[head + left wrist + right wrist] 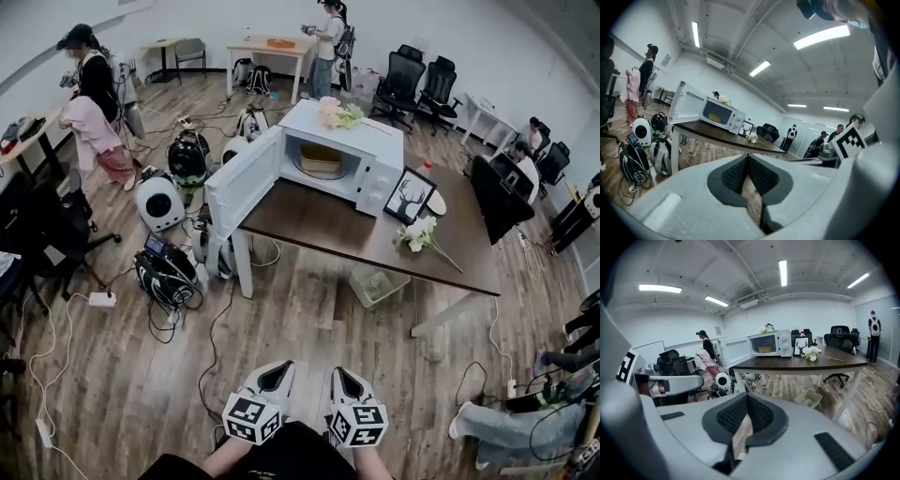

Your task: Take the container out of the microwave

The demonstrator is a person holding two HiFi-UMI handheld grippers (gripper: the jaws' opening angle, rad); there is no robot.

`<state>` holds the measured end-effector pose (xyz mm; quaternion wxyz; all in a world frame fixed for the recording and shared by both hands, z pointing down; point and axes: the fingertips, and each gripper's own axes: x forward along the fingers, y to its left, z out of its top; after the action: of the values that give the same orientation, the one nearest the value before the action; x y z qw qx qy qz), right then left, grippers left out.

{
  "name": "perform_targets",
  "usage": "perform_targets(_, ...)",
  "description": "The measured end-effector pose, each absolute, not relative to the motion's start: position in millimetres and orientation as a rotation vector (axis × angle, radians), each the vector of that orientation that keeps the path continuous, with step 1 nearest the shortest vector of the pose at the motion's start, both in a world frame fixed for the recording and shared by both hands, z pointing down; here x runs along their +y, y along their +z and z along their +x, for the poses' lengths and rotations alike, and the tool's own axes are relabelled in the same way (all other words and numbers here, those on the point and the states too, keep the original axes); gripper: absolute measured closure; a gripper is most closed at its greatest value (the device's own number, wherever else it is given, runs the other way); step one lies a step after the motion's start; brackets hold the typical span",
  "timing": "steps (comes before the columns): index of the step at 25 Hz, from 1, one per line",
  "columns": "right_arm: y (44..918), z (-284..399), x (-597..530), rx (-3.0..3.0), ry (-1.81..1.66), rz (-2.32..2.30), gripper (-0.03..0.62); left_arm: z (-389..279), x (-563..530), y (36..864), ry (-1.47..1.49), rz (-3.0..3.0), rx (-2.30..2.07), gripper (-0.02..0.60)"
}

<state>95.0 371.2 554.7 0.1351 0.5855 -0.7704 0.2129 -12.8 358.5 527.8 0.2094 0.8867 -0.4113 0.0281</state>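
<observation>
A white microwave [361, 150] stands on the dark brown table [319, 225], its door [242, 181] swung open to the left. A pale yellow container [321, 159] sits inside the cavity. Both grippers hang far from the table, low in the head view, over the wooden floor. My left gripper [277, 369] is shut with nothing in it, and my right gripper [343, 375] is shut and empty beside it. The left gripper view shows the microwave [724, 116] with the container [714, 114] beyond my left gripper [747, 157]. The right gripper view shows the microwave [772, 343] and container [764, 348] beyond my right gripper [747, 397].
A framed deer picture [410, 197] and white flowers [418, 233] stand on the table right of the microwave; more flowers [337, 113] lie on top of it. A bin [378, 285] sits under the table. Backpacks, round devices and cables [167, 272] crowd the floor left. Several people and office chairs stand around.
</observation>
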Motion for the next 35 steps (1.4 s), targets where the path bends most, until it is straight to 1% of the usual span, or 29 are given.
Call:
perform_targets(6,552,83,325,-2.293,0.655,1.701,0.588,-20,304,527,0.069,2.485,-1.120,0.572)
perform_targets(12,553,80,282,-2.237,0.599,1.745,0.587,-19,258,521,0.064,2.535,-1.057,0.572)
perform_targets(25,565,61,245,-2.272,0.590,1.614,0.588,-22,221,521,0.091,2.533,-1.075,0.572)
perform_targets(35,567,84,183,-2.346,0.542,1.419,0.588,3,171,524,0.067,2.445,-1.202,0.572)
